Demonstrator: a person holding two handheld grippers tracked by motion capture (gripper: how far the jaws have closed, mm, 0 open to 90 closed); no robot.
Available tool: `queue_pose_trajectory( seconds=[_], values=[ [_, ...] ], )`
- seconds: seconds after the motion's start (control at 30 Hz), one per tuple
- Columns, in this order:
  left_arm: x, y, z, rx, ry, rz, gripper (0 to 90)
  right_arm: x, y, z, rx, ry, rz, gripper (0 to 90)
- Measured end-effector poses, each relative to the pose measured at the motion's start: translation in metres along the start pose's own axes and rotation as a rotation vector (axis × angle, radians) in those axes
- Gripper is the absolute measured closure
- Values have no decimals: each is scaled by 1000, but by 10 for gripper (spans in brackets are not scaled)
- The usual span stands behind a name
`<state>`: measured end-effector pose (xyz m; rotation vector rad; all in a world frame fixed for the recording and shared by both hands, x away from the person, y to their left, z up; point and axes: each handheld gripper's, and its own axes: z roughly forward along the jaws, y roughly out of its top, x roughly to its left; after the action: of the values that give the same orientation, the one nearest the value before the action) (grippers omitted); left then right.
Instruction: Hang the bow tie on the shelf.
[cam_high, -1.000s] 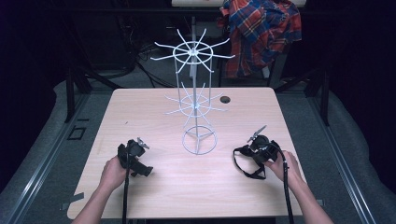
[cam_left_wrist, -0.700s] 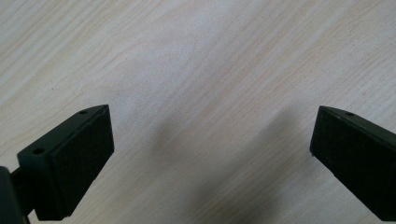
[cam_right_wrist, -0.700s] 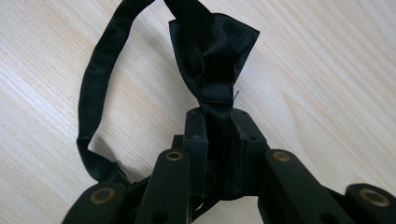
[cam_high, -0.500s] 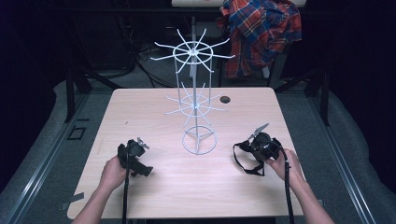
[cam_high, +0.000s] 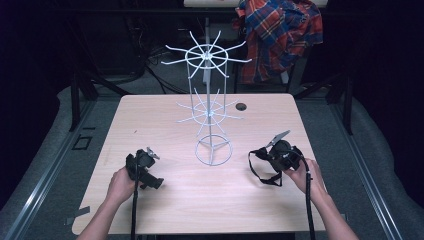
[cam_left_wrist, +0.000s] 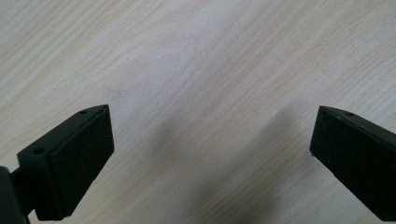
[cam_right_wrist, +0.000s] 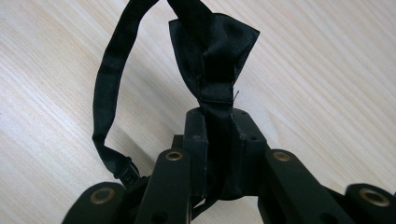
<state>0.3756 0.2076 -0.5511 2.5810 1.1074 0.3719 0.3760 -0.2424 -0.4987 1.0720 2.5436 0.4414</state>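
The right gripper (cam_right_wrist: 219, 154) clamps a black bow tie (cam_right_wrist: 212, 51), its strap looping over the wooden table (cam_high: 165, 115) right of the white wire rack (cam_high: 212, 115). The left gripper (cam_left_wrist: 210, 154) rests with jaws wide apart above bare wood.

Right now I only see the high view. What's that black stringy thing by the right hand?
Observer: A black bow tie with its strap; the right tongs are shut on one wing of it.
Operator: Are the left tongs holding something too?
Observer: No. The left tongs are wide open over the bare wooden table.
Operator: Is the strap hooked on the tongs?
Observer: Its loop curves away beside them, down to a small clasp.
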Motion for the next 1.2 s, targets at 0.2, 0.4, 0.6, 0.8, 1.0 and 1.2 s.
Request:
queue_pose_trajectory(
  seconds=[0.2,0.4,0.6,0.8,1.0,1.2],
  values=[
    [0,0,0,0,-2,-1,0,2,2,-6,-21,0,-2,784],
    [0,0,0,1,-3,-2,0,3,4,-14,-51,-1,-4,784],
    [0,0,0,1,-3,-3,0,4,6,-20,-72,1,-3,784],
    [0,0,0,5,-2,-1,0,5,9,-23,-93,-6,-3,784],
    [0,0,1,5,-3,-1,0,4,10,-28,-114,-7,-1,784],
    [0,0,0,5,-2,0,0,6,13,-33,-143,1,7,784]
  ],
)
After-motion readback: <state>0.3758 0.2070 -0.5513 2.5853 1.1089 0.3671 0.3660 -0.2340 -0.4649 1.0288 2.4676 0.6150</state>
